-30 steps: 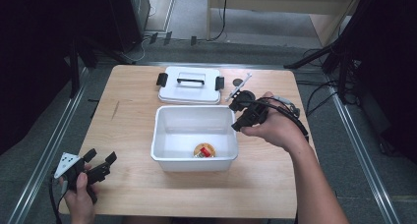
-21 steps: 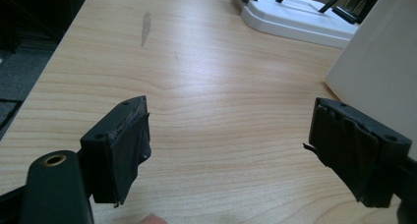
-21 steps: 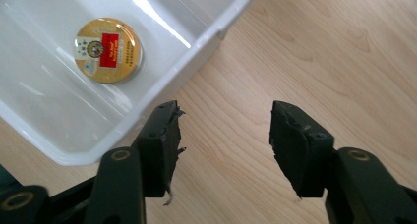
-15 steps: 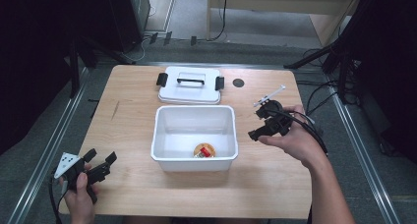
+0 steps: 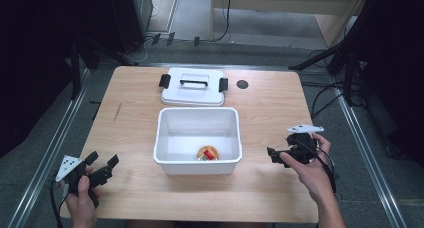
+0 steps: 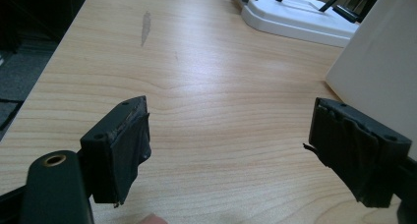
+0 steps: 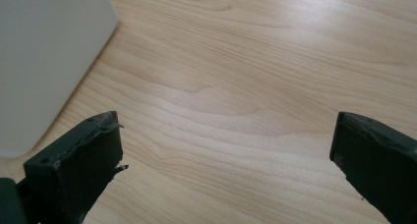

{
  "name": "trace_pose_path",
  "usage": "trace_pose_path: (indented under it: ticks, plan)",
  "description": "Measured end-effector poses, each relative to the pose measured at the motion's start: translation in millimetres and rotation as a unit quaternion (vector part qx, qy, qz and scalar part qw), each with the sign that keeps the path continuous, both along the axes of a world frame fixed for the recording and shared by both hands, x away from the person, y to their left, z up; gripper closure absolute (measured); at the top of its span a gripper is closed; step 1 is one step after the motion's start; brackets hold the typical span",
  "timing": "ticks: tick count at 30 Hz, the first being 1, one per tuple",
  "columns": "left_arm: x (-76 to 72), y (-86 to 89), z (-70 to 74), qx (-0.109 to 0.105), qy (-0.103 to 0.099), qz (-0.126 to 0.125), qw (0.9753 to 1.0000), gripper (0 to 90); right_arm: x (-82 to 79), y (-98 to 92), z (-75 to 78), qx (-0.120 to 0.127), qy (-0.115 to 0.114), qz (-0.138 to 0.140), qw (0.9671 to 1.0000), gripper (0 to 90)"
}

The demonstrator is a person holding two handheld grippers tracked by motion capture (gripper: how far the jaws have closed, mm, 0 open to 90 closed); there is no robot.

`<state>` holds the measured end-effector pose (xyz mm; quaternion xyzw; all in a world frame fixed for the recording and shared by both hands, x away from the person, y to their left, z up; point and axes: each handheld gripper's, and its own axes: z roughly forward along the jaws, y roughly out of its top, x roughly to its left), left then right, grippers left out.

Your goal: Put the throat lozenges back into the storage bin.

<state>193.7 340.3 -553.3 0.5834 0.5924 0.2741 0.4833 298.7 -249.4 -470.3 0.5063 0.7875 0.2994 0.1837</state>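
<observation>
Two jaws spread wide on the left hand-held gripper, empty at the counter's near-left corner. The white bin sits mid-counter holding a small round item, lid behind. The right hand-held gripper gapes empty too.

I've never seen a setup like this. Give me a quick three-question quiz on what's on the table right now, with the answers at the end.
1. True or false: the lid is on the bin.
2. What lies inside the bin?
A. a small round item with red on it
B. a spoon
C. nothing
3. Fill in: the jaws of the left gripper and the right gripper are both ____.

Key
1. False. The lid lies flat on the table, behind the bin.
2. A. The round item rests on the bin's floor near the front wall; what it is cannot be told.
3. Open, with bare table between the jaws in each gripper view.
</observation>
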Motion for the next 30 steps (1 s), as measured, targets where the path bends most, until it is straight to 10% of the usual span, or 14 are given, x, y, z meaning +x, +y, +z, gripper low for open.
trace_pose_path:
  ticks: [14,30]
  plan:
    - [-0.5,-1.0,0.1,0.003,-0.001,0.002,1.0000,16.4,-42.4,-62.2,-54.7,0.056,-0.054,-0.091,0.9928,0.0]
    - [-0.8,-2.0,0.5,0.011,0.000,0.008,0.9999,15.4,-79.4,-106.6,-75.0,0.114,-0.122,-0.129,0.9775,0.0]
